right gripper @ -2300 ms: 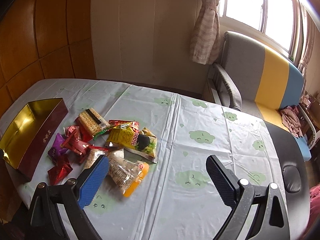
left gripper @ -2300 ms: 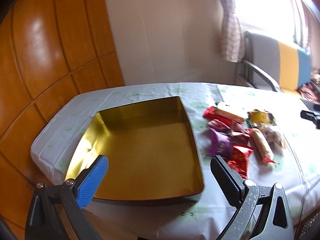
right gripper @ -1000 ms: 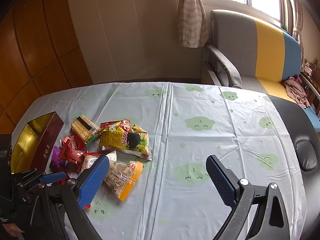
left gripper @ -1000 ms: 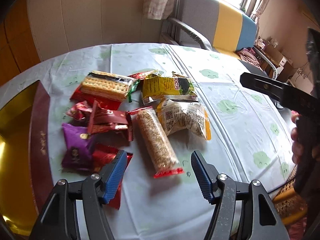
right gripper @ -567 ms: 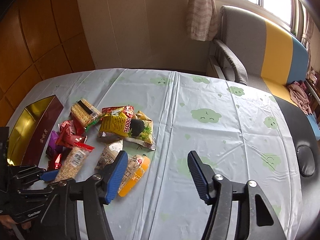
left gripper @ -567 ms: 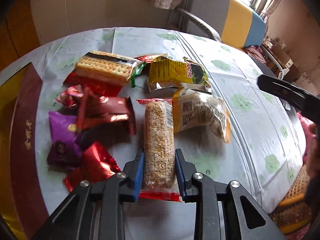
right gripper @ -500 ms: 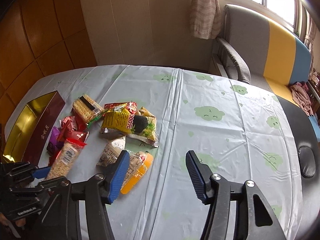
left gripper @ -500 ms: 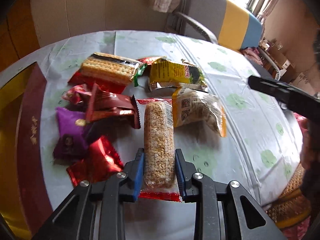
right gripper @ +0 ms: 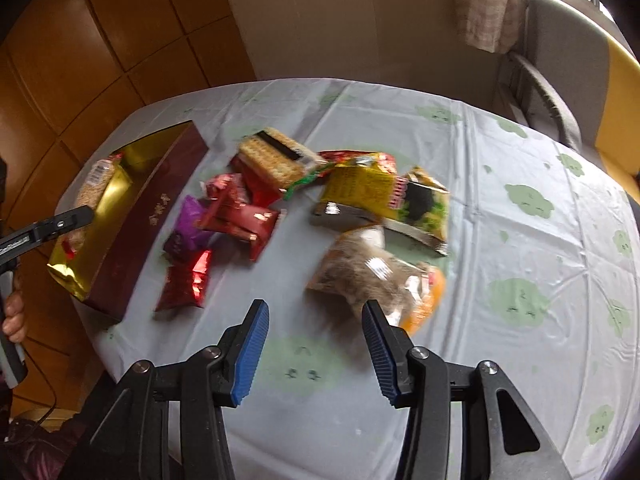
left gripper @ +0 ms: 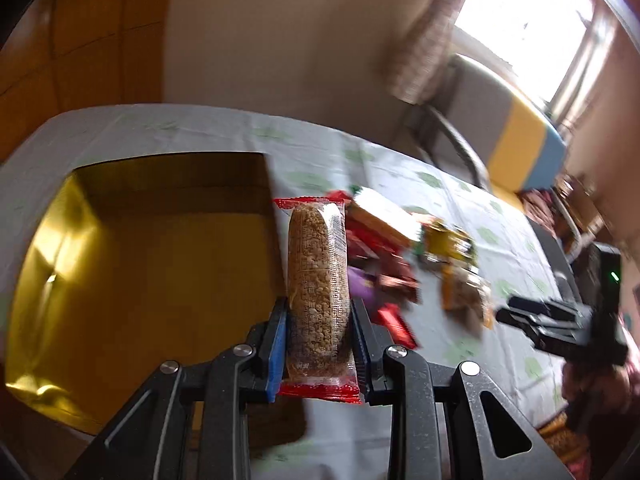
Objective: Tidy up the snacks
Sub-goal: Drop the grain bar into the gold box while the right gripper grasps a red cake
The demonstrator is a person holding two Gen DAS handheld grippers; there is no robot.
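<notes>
Left wrist: grain bar (left gripper: 318, 280) clamped between left tongs (left gripper: 319, 344).

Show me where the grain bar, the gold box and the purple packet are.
grain bar (left gripper: 318, 276), left wrist view, middle of the bar
gold box (left gripper: 160, 264), left wrist view, bare inner floor
purple packet (right gripper: 188, 228), right wrist view, wrapper middle

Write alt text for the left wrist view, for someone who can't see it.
The left claw is shut on a clear-wrapped grain bar with red ends, holding it up beside the open gold-lined box on the table. Past it, blurred snack packets lie on the cloud-print tablecloth, with the right claw at the frame's right edge.
</notes>
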